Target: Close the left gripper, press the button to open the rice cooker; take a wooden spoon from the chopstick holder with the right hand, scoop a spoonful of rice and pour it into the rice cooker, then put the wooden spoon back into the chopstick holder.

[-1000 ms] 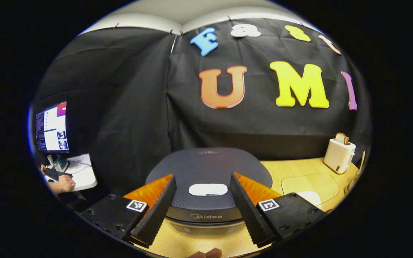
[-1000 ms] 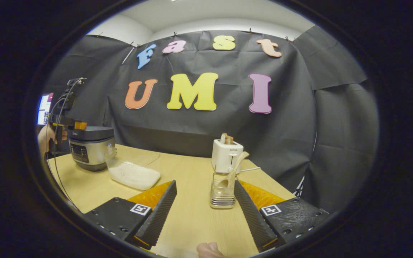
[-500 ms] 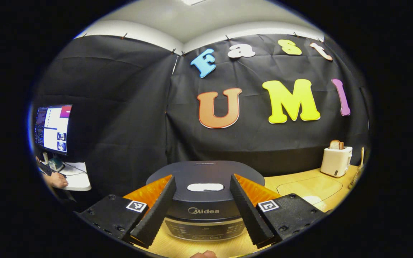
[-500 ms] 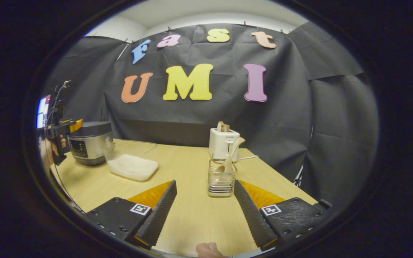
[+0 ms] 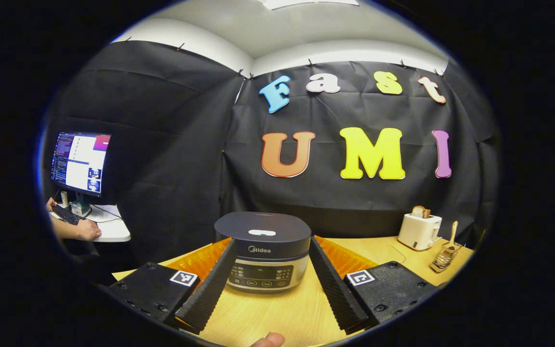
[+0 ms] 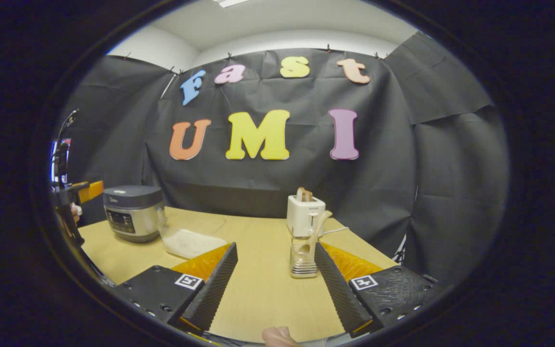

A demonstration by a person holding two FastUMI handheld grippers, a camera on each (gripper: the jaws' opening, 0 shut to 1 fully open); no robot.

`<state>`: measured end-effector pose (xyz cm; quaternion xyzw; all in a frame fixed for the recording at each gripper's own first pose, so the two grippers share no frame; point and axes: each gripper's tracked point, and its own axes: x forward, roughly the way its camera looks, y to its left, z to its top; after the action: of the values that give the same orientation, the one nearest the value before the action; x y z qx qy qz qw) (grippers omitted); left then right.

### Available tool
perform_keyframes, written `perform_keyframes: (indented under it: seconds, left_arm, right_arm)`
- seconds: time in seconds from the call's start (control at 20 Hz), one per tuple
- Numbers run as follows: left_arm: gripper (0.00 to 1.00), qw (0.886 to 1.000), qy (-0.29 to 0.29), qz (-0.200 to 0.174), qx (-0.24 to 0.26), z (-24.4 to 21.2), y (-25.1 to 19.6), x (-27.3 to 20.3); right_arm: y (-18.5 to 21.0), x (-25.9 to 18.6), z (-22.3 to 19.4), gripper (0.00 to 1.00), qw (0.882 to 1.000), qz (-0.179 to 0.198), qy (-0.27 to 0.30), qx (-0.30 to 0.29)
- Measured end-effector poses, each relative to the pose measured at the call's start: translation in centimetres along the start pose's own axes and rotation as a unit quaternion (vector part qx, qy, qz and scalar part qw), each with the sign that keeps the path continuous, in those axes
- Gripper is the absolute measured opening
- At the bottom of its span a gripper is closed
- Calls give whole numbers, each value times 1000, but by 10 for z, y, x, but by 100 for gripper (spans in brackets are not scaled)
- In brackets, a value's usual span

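Dark-lidded rice cooker (image 5: pixel 262 250) is sitting shut on the table (image 6: pixel 258 289), left tool (image 5: pixel 268 284) gaping before it, button unpressed. Further right, wooden spoon (image 6: pixel 313 226) is standing untouched in the chopstick holder (image 6: pixel 303 260) beyond the open right tool (image 6: pixel 272 289).

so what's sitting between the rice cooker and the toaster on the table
In the right gripper view, a clear container of rice lies between the rice cooker and the toaster.

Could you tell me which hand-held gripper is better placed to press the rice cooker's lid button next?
Left. The left hand-held gripper directly faces the closed rice cooker, button centred ahead. The right hand-held gripper faces the chopstick holder.
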<state>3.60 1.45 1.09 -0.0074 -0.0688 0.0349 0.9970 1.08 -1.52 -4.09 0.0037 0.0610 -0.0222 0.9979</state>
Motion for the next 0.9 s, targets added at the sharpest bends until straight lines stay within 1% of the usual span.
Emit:
perform_keyframes:
  seconds: [0.1, 0.15, 0.2, 0.25, 0.3, 0.4, 0.5, 0.55, 0.6, 0.65, 0.7, 0.8, 0.9]
  left_arm:
    - [96, 1000, 8, -25, 9, 4, -15, -19]
    - [96, 999, 20, -31, 16, 0, -18, -28]
    - [96, 999, 31, -38, 13, -4, -22, -37]
    - [96, 998, 36, -54, 7, -7, -31, -45]
    - [96, 997, 37, -69, -1, -9, -40, -52]
    - [96, 994, 54, -95, -13, -18, -57, -58]
    - [96, 991, 59, -118, -3, -24, -73, -59]
    - [96, 991, 61, -122, 9, -26, -76, -59]
    - [96, 991, 64, -120, 20, -30, -76, -59]
    - [100, 991, 65, -114, 32, -34, -74, -58]
    - [96, 991, 63, -108, 43, -34, -73, -58]
    - [96, 992, 57, -101, 56, -33, -74, -59]
    - [96, 992, 52, -104, 56, -31, -79, -60]
  right_arm:
    - [11, -11, 17, 94, 1000, 5, -12, 4]
    - [19, -17, 27, 94, 1000, 13, -22, 3]
    - [29, -22, 36, 95, 999, 26, -33, -1]
    - [37, -26, 44, 98, 998, 36, -47, -2]
    - [43, -28, 48, 95, 998, 41, -53, 2]
    - [52, -24, 37, 95, 998, 52, -45, 11]
    - [58, -14, 20, 97, 998, 58, -26, 20]
    - [61, -9, 11, 95, 998, 62, -12, 18]
    - [63, -4, 5, 96, 998, 63, -5, 18]
    - [63, -1, 2, 98, 998, 61, 0, 19]
    - [67, 1, 0, 95, 998, 67, 1, 18]
    - [77, 0, 2, 94, 997, 80, -6, 14]
    - [76, -4, 6, 94, 997, 74, -19, 3]
